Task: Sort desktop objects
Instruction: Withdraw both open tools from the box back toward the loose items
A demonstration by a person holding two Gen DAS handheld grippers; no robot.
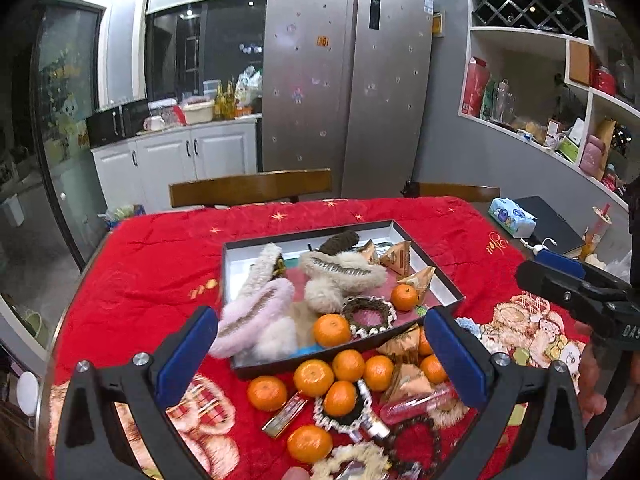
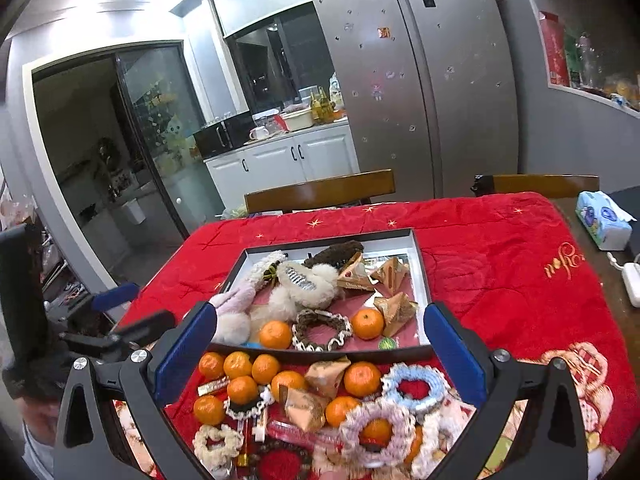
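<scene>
A shallow black box lies on the red table cover and holds fluffy hair clips, scrunchies, gold wrapped sweets and two tangerines. In front of it lies a loose pile of tangerines, scrunchies, sweets and small tubes. My left gripper is open and empty, above the pile by the box's near edge. My right gripper is open and empty, above the same pile. The right gripper also shows at the right of the left wrist view.
Two wooden chair backs stand behind the table. A tissue pack, a dark book and a white charger lie at the table's right. A fridge, cabinets and shelves stand behind.
</scene>
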